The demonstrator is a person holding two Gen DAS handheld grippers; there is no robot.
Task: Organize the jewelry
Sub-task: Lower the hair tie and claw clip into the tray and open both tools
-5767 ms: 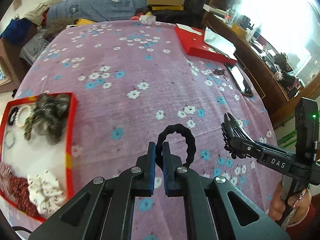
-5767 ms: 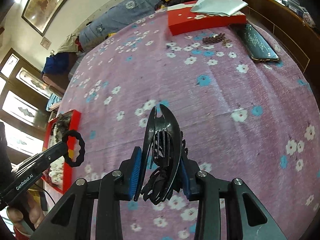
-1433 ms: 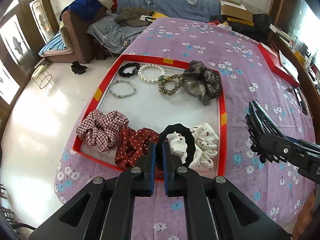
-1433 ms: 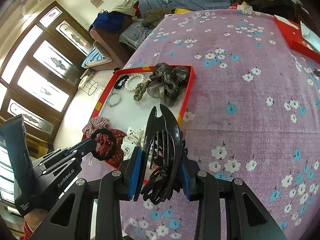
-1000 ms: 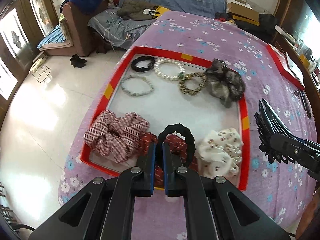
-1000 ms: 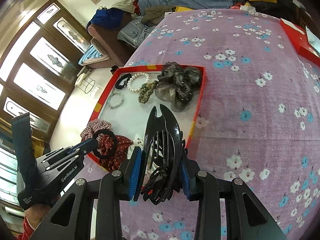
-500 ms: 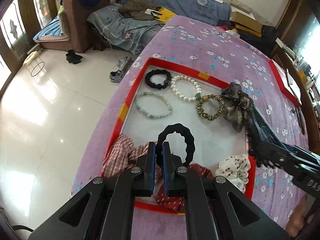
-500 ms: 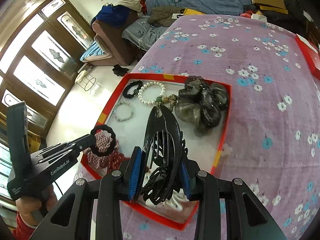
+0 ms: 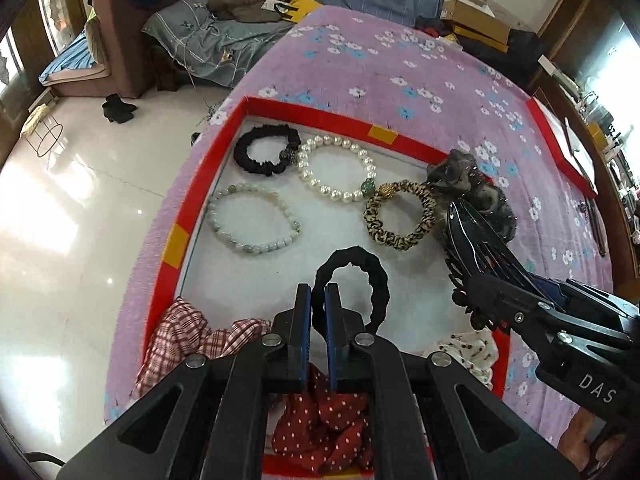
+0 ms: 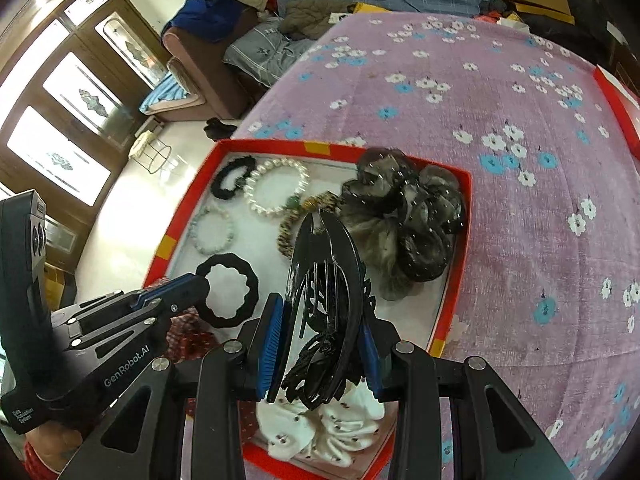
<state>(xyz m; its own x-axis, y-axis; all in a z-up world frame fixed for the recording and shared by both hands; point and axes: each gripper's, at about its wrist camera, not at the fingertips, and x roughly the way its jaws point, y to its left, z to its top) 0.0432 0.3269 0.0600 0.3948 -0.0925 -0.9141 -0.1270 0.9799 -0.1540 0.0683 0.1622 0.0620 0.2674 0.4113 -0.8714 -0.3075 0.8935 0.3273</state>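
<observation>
Red tray [image 9: 304, 110] holds bracelets [image 9: 338, 174] and scrunchies [image 10: 404, 216]; left claw [image 9: 318, 312] pinches a black hair tie [image 9: 352, 276], right claw [image 10: 320, 340] grips a hair clip [image 10: 324, 280].

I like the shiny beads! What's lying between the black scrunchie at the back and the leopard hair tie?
The pearl bracelet lies between the black scrunchie and the leopard hair tie, clearest in the left wrist view.

Right gripper [image 10: 320, 344] clamping black hair claw [image 10: 324, 280], above red tray [image 10: 456, 280]
</observation>
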